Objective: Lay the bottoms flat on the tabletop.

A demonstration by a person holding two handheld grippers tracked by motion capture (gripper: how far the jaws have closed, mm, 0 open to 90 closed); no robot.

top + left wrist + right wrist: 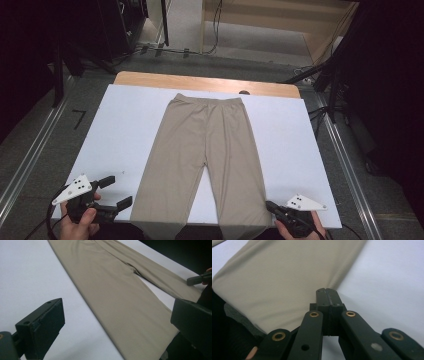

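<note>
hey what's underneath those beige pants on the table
The beige pants lie flat on a white sheet that covers the table; bare wood shows along the far edge. Whatever lies directly beneath the fabric is hidden. The leg ends hang over the near edge.

bare white table (120, 125), flat trousers (210, 145) mid-table

No lettering to read anywhere here: no label, brand, number or sign.
</note>
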